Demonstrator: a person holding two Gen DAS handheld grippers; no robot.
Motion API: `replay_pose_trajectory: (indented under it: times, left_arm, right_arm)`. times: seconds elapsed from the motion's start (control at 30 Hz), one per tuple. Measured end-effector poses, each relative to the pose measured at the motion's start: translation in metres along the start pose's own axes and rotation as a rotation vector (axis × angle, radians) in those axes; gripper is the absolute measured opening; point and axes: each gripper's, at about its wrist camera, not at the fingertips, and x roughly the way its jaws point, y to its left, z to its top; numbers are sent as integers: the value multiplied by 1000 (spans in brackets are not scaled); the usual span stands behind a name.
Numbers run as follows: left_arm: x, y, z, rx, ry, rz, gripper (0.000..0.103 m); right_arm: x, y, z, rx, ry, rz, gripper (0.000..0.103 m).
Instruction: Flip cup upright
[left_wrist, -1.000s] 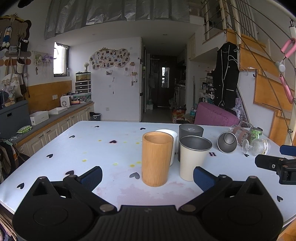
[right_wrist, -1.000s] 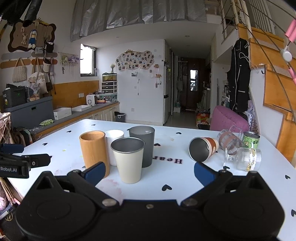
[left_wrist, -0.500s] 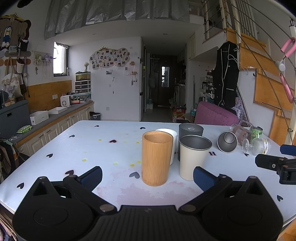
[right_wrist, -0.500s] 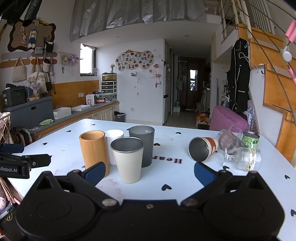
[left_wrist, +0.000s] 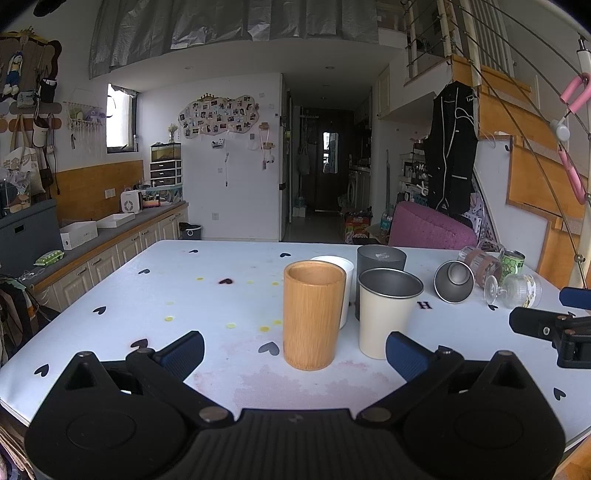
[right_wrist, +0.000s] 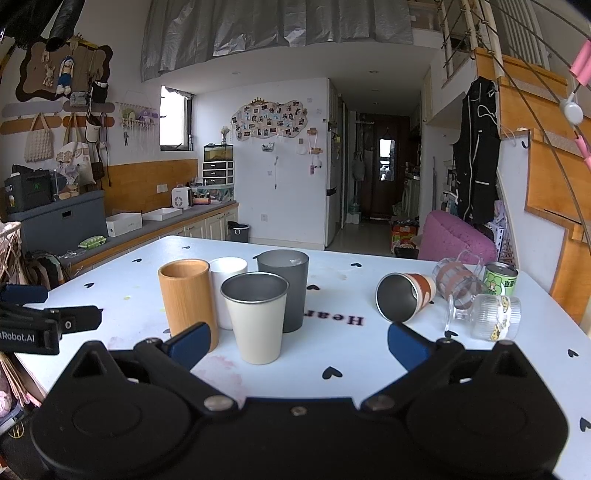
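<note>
Holding both tools low over the tabletop (right_wrist: 332, 354), we keep the left hand-held gripper (left_wrist: 293, 347) and the right hand-held gripper (right_wrist: 299, 341) spread wide, gripping nothing. The tipped metal cup (right_wrist: 404, 295) lies on its side, right of four upright cups, near a fallen glass jar (right_wrist: 495, 317).

A lived-in loft home. At ten o'clock, white kitchen cabinets (left_wrist: 122, 254) run under hanging tote bags (right_wrist: 38, 142); at twelve, a photo collage (left_wrist: 218, 120) beside a hallway; at two, a wooden staircase (left_wrist: 532, 177), a hung black jacket (left_wrist: 448, 147), and probably a pink armchair (left_wrist: 428, 229).
</note>
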Motion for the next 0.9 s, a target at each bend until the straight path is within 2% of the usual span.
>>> replay_pose_trajectory:
  times: [0.9]
  left_arm:
    - [1, 2, -2, -1, 2, 5, 103]
  right_arm:
    - [-1, -1, 0, -1, 1, -2, 103]
